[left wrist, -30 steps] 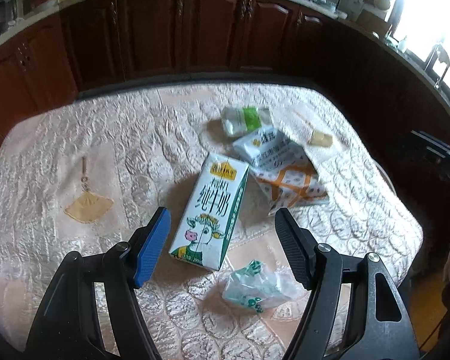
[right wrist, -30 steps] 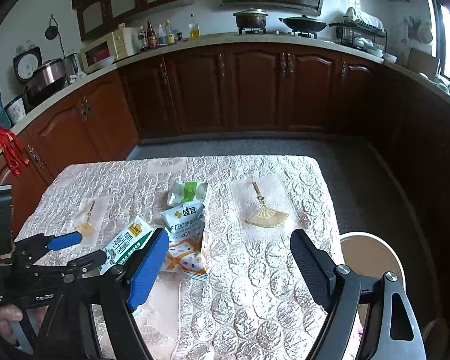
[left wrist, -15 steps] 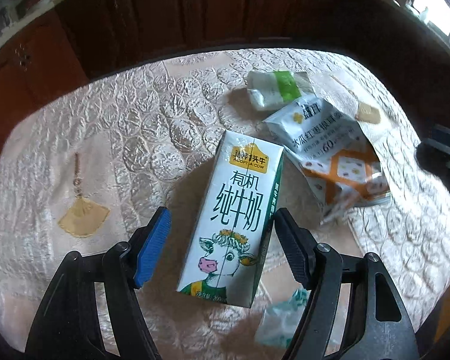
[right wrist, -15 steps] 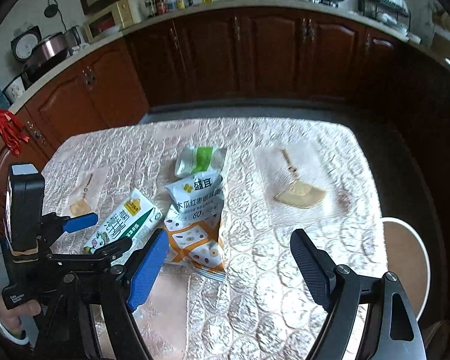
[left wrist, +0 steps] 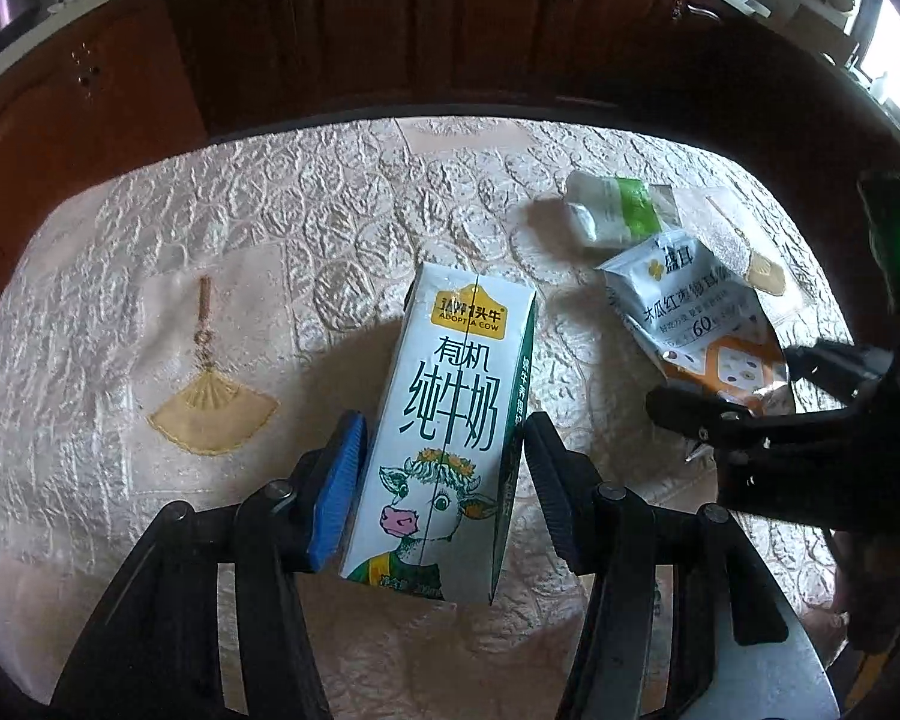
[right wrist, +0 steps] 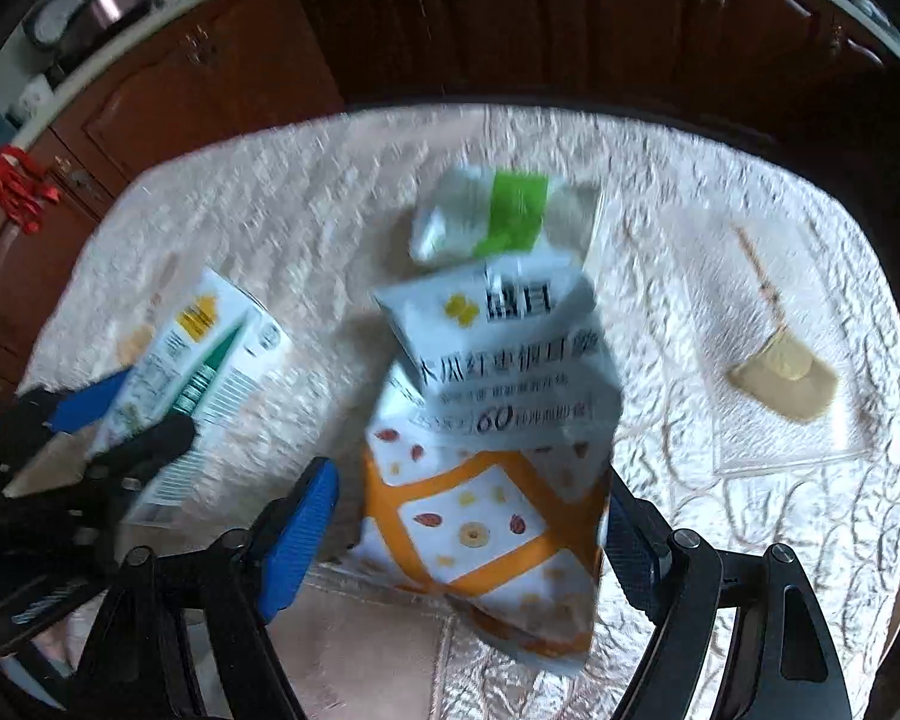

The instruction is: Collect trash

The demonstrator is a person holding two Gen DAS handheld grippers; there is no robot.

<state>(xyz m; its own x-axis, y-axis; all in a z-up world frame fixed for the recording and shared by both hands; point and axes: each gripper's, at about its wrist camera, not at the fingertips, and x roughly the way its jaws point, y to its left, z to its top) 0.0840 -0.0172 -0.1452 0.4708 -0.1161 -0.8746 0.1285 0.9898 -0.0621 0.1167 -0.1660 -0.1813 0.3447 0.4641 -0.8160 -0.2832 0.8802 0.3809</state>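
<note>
A white and green milk carton (left wrist: 450, 420) with a cartoon cow lies on the quilted tablecloth (left wrist: 270, 228). My left gripper (left wrist: 444, 468) straddles it, fingers close on both sides, still slightly apart from it. The carton also shows in the right wrist view (right wrist: 204, 372). A white and orange snack bag (right wrist: 498, 438) lies between the open fingers of my right gripper (right wrist: 468, 516). The bag also shows in the left wrist view (left wrist: 702, 318). A small white and green packet (right wrist: 498, 216) lies behind the bag; it shows in the left wrist view too (left wrist: 618, 210).
Embroidered fan motifs mark the cloth (left wrist: 210, 414) (right wrist: 786, 372). Dark wooden kitchen cabinets (left wrist: 390, 30) stand beyond the table's far edge. The right gripper's body (left wrist: 810, 438) shows at the right of the left wrist view.
Both grippers have moved down and forward. The left one has narrowed around the milk carton. The right one has come down over the snack bag.
</note>
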